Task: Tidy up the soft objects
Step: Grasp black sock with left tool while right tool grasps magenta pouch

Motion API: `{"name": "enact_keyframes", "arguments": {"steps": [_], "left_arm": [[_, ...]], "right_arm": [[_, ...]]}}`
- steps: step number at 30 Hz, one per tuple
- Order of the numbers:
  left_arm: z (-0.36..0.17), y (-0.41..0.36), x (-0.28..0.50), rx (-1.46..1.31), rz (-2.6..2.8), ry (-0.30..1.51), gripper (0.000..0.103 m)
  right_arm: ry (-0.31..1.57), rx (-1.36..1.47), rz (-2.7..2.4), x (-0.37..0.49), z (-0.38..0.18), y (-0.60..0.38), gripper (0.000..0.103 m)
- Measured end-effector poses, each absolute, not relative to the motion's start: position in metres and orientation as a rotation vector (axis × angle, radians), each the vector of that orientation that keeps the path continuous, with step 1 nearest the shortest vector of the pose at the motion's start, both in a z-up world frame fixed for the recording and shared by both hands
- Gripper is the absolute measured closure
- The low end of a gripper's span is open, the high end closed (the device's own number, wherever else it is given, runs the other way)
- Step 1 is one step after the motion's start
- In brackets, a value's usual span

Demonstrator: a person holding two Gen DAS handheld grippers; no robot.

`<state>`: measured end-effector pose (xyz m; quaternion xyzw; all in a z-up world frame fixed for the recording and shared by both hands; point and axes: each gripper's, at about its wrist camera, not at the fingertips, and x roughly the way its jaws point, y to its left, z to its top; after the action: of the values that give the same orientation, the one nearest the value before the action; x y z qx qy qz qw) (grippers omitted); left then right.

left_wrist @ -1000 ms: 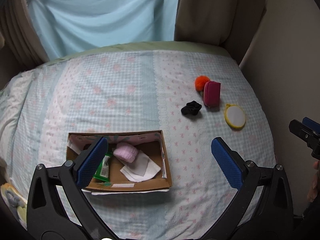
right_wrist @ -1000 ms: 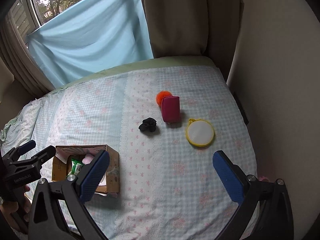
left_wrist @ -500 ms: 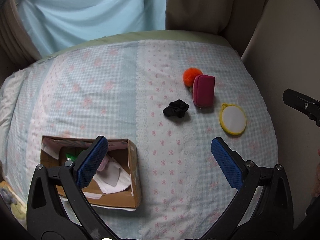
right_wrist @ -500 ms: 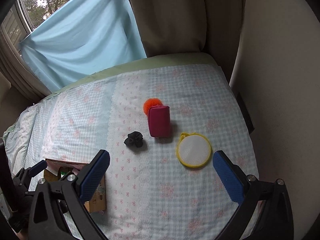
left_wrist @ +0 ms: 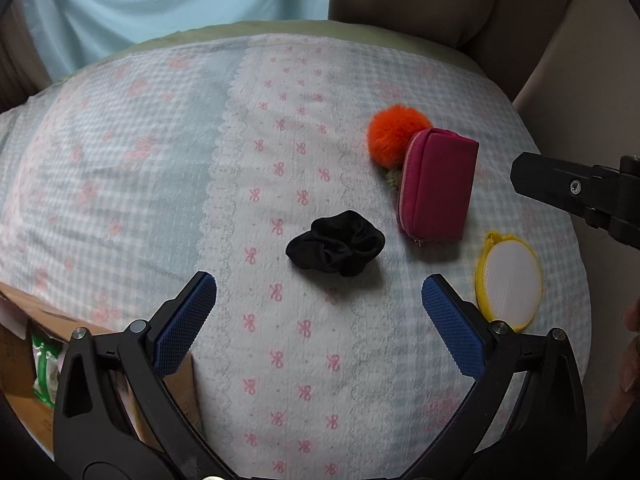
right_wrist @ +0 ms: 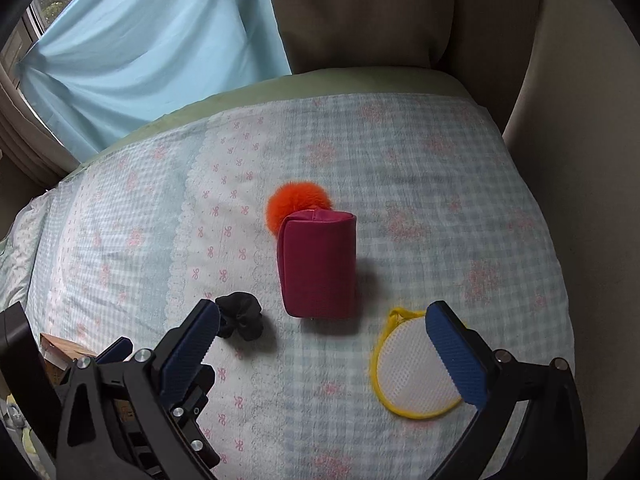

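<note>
A black scrunchie [left_wrist: 336, 248] lies on the checked bedspread [left_wrist: 120, 168], just ahead of my open, empty left gripper [left_wrist: 318, 292]. An orange pom-pom [left_wrist: 396, 130] touches a magenta zip pouch [left_wrist: 438, 190] behind it. A yellow-rimmed white round pad [left_wrist: 508, 280] lies right of the left gripper. In the right wrist view my right gripper [right_wrist: 324, 320] is open and empty, just in front of the pouch [right_wrist: 320, 264], with the scrunchie [right_wrist: 242, 316] by its left finger, the round pad [right_wrist: 412, 368] under its right finger and the pom-pom [right_wrist: 298, 204] beyond.
A cardboard box [left_wrist: 24, 364] with a green packet inside sits at the lower left; it also shows in the right wrist view [right_wrist: 60, 350]. A blue curtain [right_wrist: 152, 52] and brown curtain [right_wrist: 380, 12] hang behind the bed. A beige wall [right_wrist: 580, 160] is on the right.
Both grippers have moved forward and right, closer to the scrunchie, pouch and pad. The box has slid to the lower left edge of both views. Both stay open.
</note>
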<state>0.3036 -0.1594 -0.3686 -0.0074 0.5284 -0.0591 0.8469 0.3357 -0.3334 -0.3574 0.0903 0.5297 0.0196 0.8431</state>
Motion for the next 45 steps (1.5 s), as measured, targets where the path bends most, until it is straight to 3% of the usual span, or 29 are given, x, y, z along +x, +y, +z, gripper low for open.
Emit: {"name": "enact_keyframes", "arguments": {"steps": [3, 9, 13, 16, 18, 19, 21, 22, 25, 30, 36, 45], "left_arm": [[-0.397, -0.163, 0.316, 0.003, -0.109, 1.101, 0.002], [-0.446, -0.173, 0.339, 0.020, -0.086, 1.115, 0.015], [-0.468, -0.179, 0.347, 0.022, -0.077, 1.118, 0.019], [-0.475, -0.183, 0.355, 0.052, -0.076, 1.112, 0.020], [-0.474, -0.182, 0.360, 0.049, -0.078, 1.098, 0.029], [-0.474, -0.182, 0.362, 0.043, -0.081, 1.092, 0.039], [-0.475, -0.184, 0.367, 0.044, -0.096, 1.094, 0.049], [-0.476, -0.186, 0.369, 0.051, -0.103, 1.097, 0.063], [-0.473, -0.191, 0.369, 0.076, -0.132, 1.080, 0.076], [-0.471, -0.193, 0.367, 0.085, -0.151, 1.067, 0.081], [-0.461, -0.191, 0.361, 0.079, -0.162, 1.064, 0.081], [-0.401, -0.184, 0.339, 0.050, -0.167, 1.021, 0.081]], "right_arm": [[1.134, 0.207, 0.043, 0.353, -0.384, -0.330, 0.000], [1.151, 0.188, 0.047, 0.383, -0.425, -0.321, 0.002], [1.173, 0.189, 0.035, 0.399, -0.445, -0.318, 0.011], [1.179, 0.167, 0.019, 0.406, -0.452, -0.315, 0.024], [1.185, 0.167, 0.023, 0.408, -0.454, -0.314, 0.035], [1.183, 0.169, 0.019, 0.408, -0.454, -0.313, 0.035], [1.182, 0.185, 0.018, 0.408, -0.454, -0.314, 0.041], [1.179, 0.194, 0.018, 0.407, -0.453, -0.314, 0.043], [1.169, 0.216, 0.022, 0.405, -0.452, -0.314, 0.052], [1.156, 0.220, 0.023, 0.398, -0.449, -0.314, 0.060], [1.132, 0.230, 0.017, 0.387, -0.431, -0.320, 0.063], [1.056, 0.239, 0.015, 0.353, -0.358, -0.326, 0.064]]}}
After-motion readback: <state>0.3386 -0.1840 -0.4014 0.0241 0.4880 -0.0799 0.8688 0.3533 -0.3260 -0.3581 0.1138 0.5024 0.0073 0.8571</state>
